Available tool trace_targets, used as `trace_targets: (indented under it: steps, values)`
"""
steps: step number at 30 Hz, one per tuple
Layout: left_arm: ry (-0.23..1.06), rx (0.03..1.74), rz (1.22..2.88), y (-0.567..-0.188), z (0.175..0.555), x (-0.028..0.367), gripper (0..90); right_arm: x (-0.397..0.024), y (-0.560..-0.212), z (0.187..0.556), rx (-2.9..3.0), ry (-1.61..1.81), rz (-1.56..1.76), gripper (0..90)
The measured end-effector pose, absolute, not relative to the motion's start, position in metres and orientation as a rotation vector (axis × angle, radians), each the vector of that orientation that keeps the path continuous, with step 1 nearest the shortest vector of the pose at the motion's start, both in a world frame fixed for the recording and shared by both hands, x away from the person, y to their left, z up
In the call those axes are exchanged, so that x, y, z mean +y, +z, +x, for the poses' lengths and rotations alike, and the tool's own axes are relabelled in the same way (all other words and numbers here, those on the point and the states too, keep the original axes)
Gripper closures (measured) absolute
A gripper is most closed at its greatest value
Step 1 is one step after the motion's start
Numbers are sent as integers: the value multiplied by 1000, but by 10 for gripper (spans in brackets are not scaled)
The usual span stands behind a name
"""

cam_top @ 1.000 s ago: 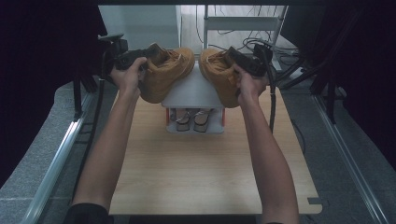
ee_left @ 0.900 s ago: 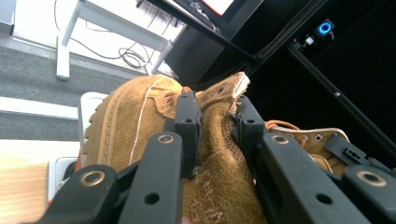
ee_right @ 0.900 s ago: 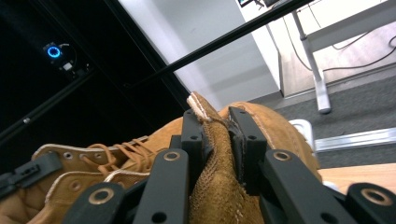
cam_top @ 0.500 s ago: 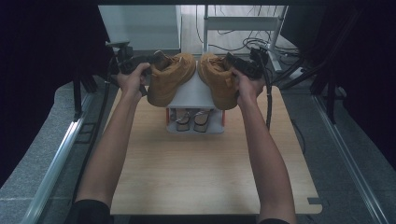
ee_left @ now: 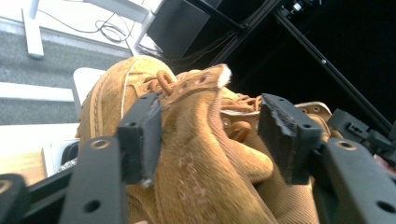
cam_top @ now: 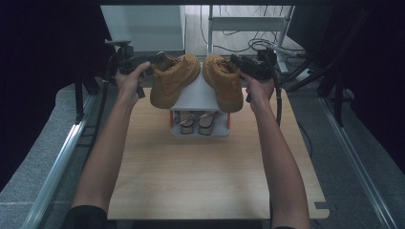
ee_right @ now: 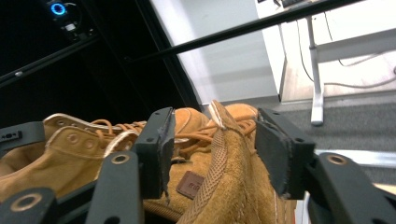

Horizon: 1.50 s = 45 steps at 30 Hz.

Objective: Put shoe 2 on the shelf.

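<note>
Two tan suede boots lie on the top of a small white shoe rack (cam_top: pixel 197 97). The left boot (cam_top: pixel 173 80) has its heel collar (ee_left: pixel 196 154) between the pads of my left gripper (cam_top: pixel 155 58) (ee_left: pixel 212 135). The right boot (cam_top: pixel 224 82) has its heel collar (ee_right: pixel 226 158) between the pads of my right gripper (cam_top: pixel 235 60) (ee_right: pixel 217 149). Both pairs of jaws have just been opening. They stand open, with gaps beside the collars.
The rack stands at the far middle of a wooden table (cam_top: pixel 200 176), and a pair of light shoes (cam_top: pixel 193 121) sits on its lower shelf. Behind it are white furniture legs and cables (cam_top: pixel 267 45). Metal rails (cam_top: pixel 57 162) run along both sides.
In the high view both hands and both boots stay almost where they were, over the rack top. Too small there to see the jaws move.
</note>
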<state>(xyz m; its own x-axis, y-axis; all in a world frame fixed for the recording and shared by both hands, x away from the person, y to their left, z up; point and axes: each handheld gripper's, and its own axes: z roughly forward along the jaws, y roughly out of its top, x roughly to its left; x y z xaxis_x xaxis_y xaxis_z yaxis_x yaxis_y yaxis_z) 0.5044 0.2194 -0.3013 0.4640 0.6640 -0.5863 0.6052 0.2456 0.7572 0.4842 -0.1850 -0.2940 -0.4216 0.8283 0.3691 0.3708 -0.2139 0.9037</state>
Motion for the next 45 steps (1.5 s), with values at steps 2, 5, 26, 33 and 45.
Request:
trace_targets:
  steps: [2, 5, 26, 33, 45]
  values:
    - [85, 1182, 1425, -296, 499, 223, 365, -186, -291, 481, 1682, 1667, 1379, 439]
    - [135, 1158, 1439, -287, 490, 232, 346, -189, -287, 473, 1689, 1666, 1339, 428]
    - [283, 1194, 1608, -321, 441, 276, 864, -235, -330, 426, 1841, 1336, 1282, 888]
    - [250, 1229, 1639, -346, 450, 270, 882, -228, -355, 434, 1903, 1302, 1302, 889]
    - [219, 1242, 1680, -363, 460, 257, 892, -217, -362, 442, 1914, 1298, 1307, 889]
